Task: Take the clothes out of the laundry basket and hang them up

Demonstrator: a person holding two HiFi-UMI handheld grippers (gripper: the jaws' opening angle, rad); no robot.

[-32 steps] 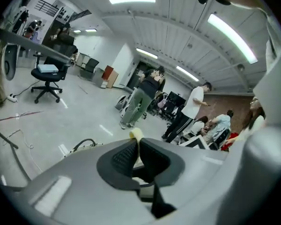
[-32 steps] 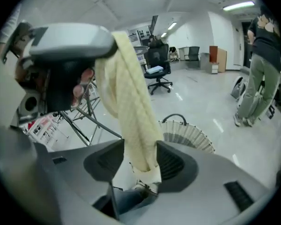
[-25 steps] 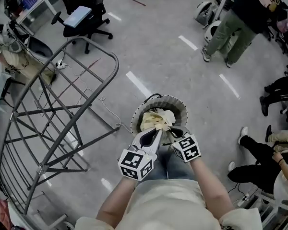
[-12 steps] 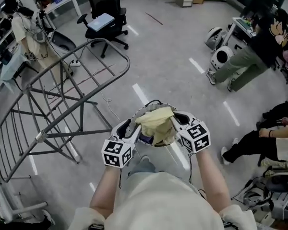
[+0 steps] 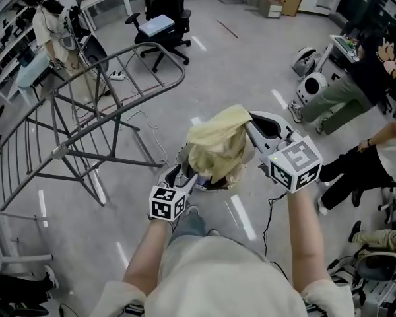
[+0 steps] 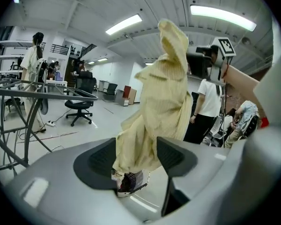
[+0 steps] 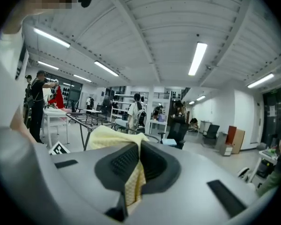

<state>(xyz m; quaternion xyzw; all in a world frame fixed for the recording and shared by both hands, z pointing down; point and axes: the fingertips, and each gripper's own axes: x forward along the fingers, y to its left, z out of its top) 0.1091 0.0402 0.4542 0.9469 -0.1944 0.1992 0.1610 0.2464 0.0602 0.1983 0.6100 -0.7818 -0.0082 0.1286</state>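
Note:
A pale yellow garment (image 5: pixel 216 145) hangs in the air over the laundry basket (image 5: pixel 209 184), which it mostly hides. My right gripper (image 5: pixel 249 119) is raised at the garment's top right and shut on its upper edge; yellow fabric (image 7: pixel 110 137) is pinched between the right gripper (image 7: pixel 138 161) pads. My left gripper (image 5: pixel 187 176) sits lower, at the garment's bottom left. Its jaws have just been opening, and the garment's (image 6: pixel 154 107) lower end hangs loose between the left gripper's (image 6: pixel 136 156) spread pads. The basket (image 6: pixel 130 182) shows below them.
A grey metal drying rack (image 5: pixel 86 111) stands to the left on the floor. Behind it are an office chair (image 5: pixel 160 28) and a person at a desk (image 5: pixel 49 25). People (image 5: pixel 353 78) stand and sit along the right side.
The right gripper has risen with the yellow garment, lifting it up out of the basket. The left gripper has let go of the fabric and now sits below it, jaws apart.

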